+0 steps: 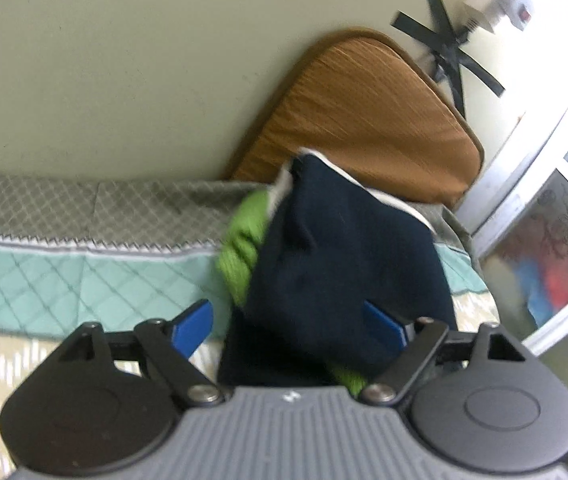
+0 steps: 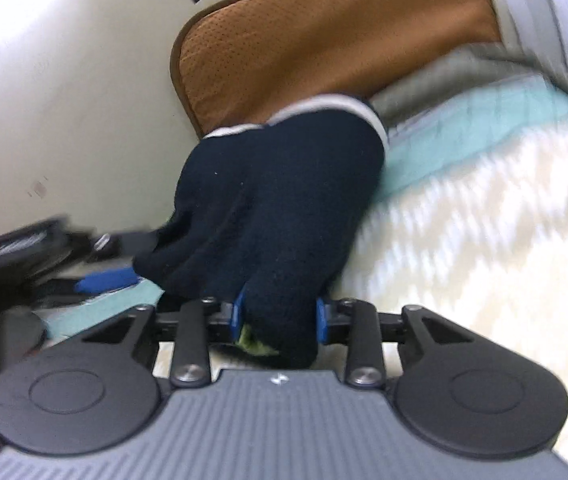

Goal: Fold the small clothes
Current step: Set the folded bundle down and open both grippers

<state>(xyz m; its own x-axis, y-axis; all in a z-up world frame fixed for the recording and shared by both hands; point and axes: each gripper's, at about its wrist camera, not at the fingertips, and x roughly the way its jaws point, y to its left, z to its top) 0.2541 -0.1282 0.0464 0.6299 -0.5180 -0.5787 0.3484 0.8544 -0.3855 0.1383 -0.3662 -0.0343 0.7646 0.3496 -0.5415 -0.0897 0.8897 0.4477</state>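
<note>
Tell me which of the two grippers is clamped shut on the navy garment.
The right gripper: its blue fingers pinch the navy knitted garment with white trim. The left gripper has its fingers spread wide, with the garment lying loosely between them.

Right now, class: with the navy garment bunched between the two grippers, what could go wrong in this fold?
1. The left gripper has its jaws spread wide, so the navy garment may slip from that side.
2. The right gripper pinches a thick bunch, green fabric included, so the layers may fold unevenly.
</note>
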